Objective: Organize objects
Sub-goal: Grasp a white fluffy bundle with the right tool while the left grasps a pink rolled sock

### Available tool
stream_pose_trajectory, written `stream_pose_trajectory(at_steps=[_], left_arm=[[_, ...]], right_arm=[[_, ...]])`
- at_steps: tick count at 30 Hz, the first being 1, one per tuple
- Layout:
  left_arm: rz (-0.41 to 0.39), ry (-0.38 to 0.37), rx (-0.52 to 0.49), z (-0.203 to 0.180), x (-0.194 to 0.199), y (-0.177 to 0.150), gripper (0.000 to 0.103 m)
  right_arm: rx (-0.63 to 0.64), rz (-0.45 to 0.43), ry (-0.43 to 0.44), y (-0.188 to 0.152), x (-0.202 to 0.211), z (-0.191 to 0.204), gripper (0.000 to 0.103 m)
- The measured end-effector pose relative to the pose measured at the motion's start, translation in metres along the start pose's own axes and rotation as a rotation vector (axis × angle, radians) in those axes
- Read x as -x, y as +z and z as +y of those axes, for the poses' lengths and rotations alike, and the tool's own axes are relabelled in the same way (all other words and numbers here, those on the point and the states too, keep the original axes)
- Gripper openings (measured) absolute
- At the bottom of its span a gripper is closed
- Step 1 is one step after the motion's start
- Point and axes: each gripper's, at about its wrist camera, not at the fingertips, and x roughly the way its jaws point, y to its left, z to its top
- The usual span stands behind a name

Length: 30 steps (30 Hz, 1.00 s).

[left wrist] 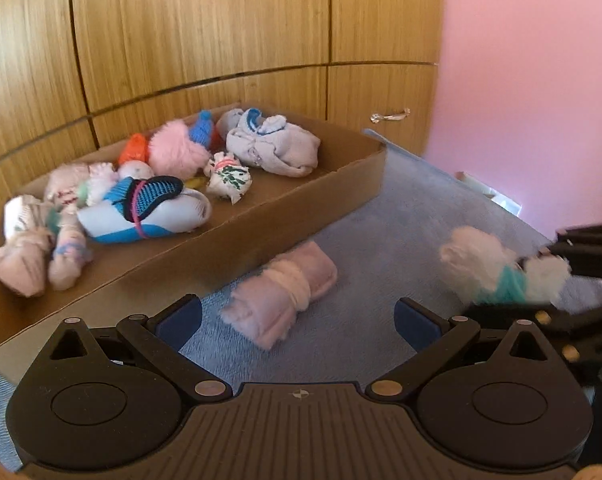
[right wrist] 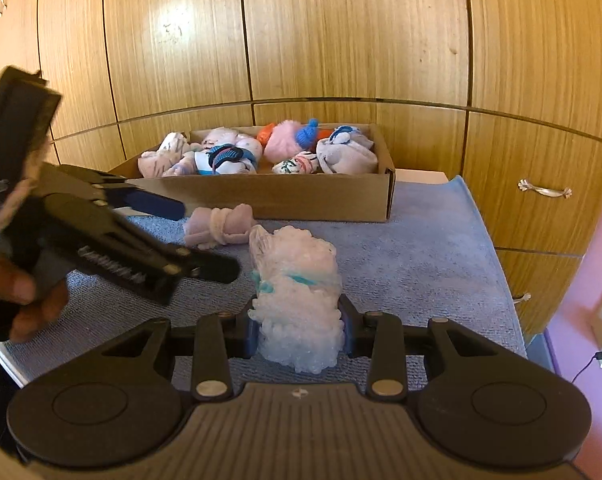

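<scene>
A shallow brown cardboard box [right wrist: 261, 196] full of rolled socks sat on the blue towel [right wrist: 421, 256] against the wooden cupboard. The right gripper [right wrist: 299, 326] was clamped on a fluffy white sock bundle with a teal band [right wrist: 297, 280]. The left gripper [left wrist: 297, 320] gaped wide just behind a rolled pale-pink sock [left wrist: 285, 292] lying beside the box.

Bright daylight glares on the wooden doors [right wrist: 173, 28]; fisheye bends edges, with slight motion blur.

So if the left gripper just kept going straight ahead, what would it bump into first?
Most likely the pink sock roll on the blue mat: it lies just ahead of the open left gripper. Depth is hard to judge here.
</scene>
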Motion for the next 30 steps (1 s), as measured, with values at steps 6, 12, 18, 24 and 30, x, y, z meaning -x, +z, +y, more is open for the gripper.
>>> stream_pose_trajectory(at_steps=[6, 12, 18, 24, 30], left_arm=[[0.023, 0.003, 0.055, 0.006, -0.014, 0.004, 0.09], [0.009, 0.021, 0.043, 0.001, 0.0, 0.0, 0.051], [0.028, 0.023, 0.085, -0.01, 0.02, -0.012, 0.043], [-0.003, 0.105, 0.1, -0.008, 0.027, -0.012, 0.087], [0.041, 0.086, 0.098, -0.004, 0.0, 0.001, 0.072]], right_arm=[[-0.023, 0.0, -0.008, -0.001, -0.001, -0.007, 0.036], [-0.02, -0.004, -0.002, -0.003, -0.001, -0.006, 0.038], [-0.016, -0.006, -0.003, -0.002, -0.002, -0.005, 0.038], [-0.008, -0.006, -0.008, -0.001, -0.004, -0.003, 0.039], [-0.001, -0.004, -0.012, 0.004, -0.005, -0.004, 0.037]])
